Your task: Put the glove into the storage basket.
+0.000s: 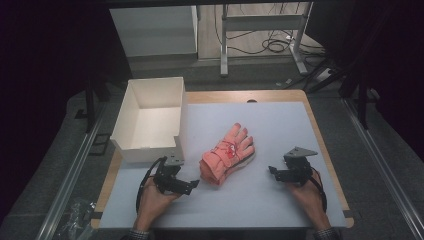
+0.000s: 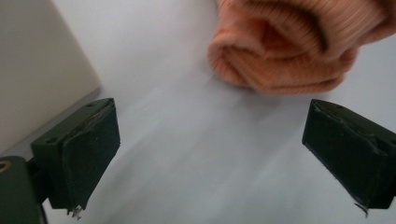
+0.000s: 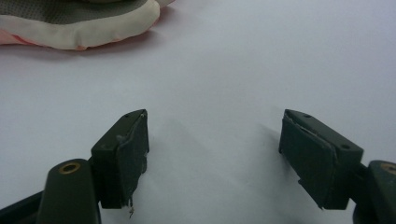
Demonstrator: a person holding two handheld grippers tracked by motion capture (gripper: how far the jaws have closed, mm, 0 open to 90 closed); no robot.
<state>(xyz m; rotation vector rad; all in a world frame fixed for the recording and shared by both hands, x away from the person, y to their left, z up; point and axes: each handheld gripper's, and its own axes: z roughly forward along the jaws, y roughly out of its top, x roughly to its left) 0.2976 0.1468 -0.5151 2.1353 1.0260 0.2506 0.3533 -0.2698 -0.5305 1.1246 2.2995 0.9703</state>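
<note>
- The pair of salmon-pink knitted gloves (image 1: pixel 227 154), stacked one on the other, lies near the middle of the worktop, ribbed cuffs toward the near edge and fingers toward the far edge; a cream-coloured edge shows under it in the right gripper view.
- The left black two-jaw gripper (image 1: pixel 194 184) sits just beside the cuffs, jaws spread and nothing between them (bare sheet in its own view).
- The right black two-jaw gripper (image 1: pixel 272 170) rests toward the right edge, apart from the gloves, jaws likewise spread and holding nothing.
- An open white cardboard box (image 1: pixel 150 119) stands at the far left corner.
- The pale blue-grey sheet (image 1: pixel 280 210) covers the wooden tabletop (image 1: pixel 327 150), leaving wood along the edges.
- Beyond lie grey floor, a white cabinet (image 1: pixel 152 30), a metal frame (image 1: pixel 260 30) and loose black cables (image 1: pixel 275 45), with darkness at both sides.
</note>
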